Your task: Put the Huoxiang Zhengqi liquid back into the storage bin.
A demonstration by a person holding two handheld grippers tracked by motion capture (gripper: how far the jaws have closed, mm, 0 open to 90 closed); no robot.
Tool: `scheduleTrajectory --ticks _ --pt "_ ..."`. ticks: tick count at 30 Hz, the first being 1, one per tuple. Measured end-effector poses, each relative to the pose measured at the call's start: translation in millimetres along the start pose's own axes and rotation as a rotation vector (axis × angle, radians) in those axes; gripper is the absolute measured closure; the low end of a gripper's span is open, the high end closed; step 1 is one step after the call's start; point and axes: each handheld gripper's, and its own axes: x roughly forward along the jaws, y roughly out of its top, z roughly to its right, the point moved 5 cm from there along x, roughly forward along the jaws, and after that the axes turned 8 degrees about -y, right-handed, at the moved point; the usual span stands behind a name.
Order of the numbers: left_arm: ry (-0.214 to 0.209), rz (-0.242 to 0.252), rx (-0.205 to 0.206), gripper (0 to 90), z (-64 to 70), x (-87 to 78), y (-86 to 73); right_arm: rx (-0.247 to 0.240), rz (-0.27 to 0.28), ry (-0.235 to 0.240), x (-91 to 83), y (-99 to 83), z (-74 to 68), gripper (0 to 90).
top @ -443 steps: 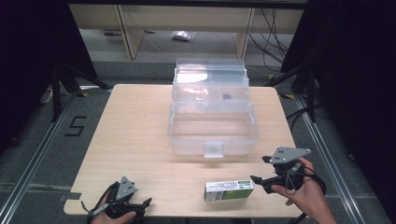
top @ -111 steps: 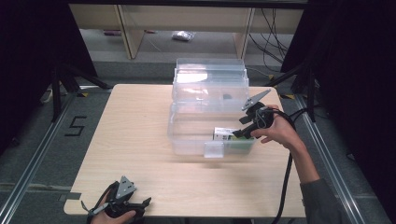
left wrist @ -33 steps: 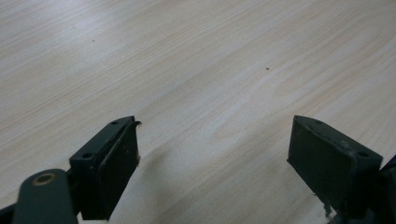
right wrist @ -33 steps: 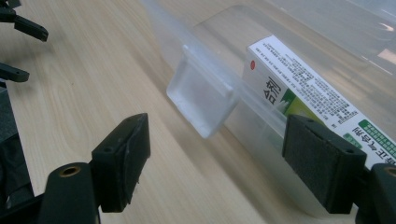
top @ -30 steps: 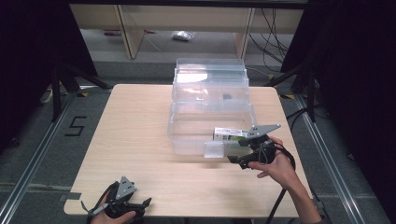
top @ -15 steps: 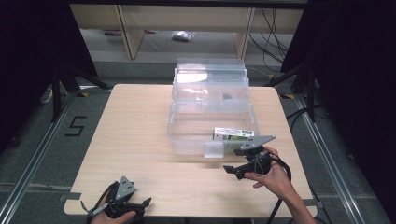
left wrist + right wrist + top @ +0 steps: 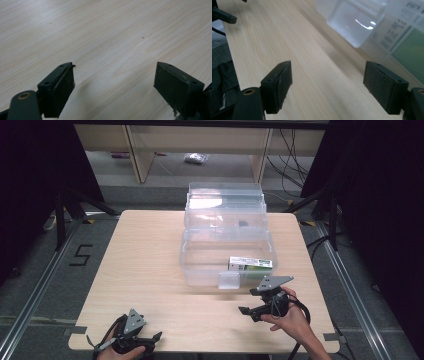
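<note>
A clear plastic box (image 7: 200, 262) with its lid raised at the back stands on the middle of the wooden table (image 7: 145, 260). Inside it, at the front right, lies a green and white carton (image 7: 250, 264), also seen through the wall in the right gripper view as the carton (image 7: 409, 47). My right gripper (image 7: 246, 312) hovers just in front of the box's right corner, open and empty, jaws wide apart (image 7: 327, 85). The box's latch (image 7: 229, 280) is close to it. My left gripper (image 7: 156, 338) rests open at the table's front left edge, over bare wood (image 7: 115, 75).
Black cables (image 7: 300, 155) and dark stands flank the table on both sides. A wooden shelf unit (image 7: 200, 140) sits on the floor beyond the far edge. Metal rails (image 7: 350, 285) run along the floor on the right.
The right gripper has left the carton in the box and drawn back toward the front of the table, open. The left gripper has stayed put.
</note>
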Motion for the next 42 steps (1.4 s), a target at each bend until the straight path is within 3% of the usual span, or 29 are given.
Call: scheduleTrajectory --ticks 2,5,6,11,26,36,39,42 --pt "0.001 0.006 -0.016 15.8 1.1 1.0 -0.2 -0.004 -0.003 0.009 1.4 -2.7 -1.4 24.0" --pt "-0.003 -0.003 -0.002 15.8 0.1 0.2 -0.4 -0.008 -0.004 0.015 1.9 -8.7 -3.2 23.9" --pt "0.003 0.016 -0.015 15.8 0.8 2.0 0.4 0.005 -0.013 0.009 1.0 -11.0 -4.8 23.7" --pt "-0.003 -0.010 -0.003 15.8 0.2 0.3 -0.8 -0.007 -0.015 0.010 0.4 -20.2 -7.0 23.6" --pt "-0.002 -0.003 -0.005 15.8 0.2 0.6 -0.5 0.042 -0.058 -0.004 0.3 -49.9 -13.9 22.9" --pt "0.002 0.014 -0.009 15.8 0.2 1.9 0.4 0.041 -0.066 -0.014 2.0 -57.4 -16.6 22.0" --pt "-0.006 -0.007 -0.004 15.8 0.8 0.5 -0.9 0.040 -0.081 -0.019 1.0 -57.6 -16.4 22.0" --pt "0.002 0.015 0.000 15.8 -0.4 2.3 0.9 0.037 -0.081 -0.019 1.0 -57.0 -16.7 21.9"
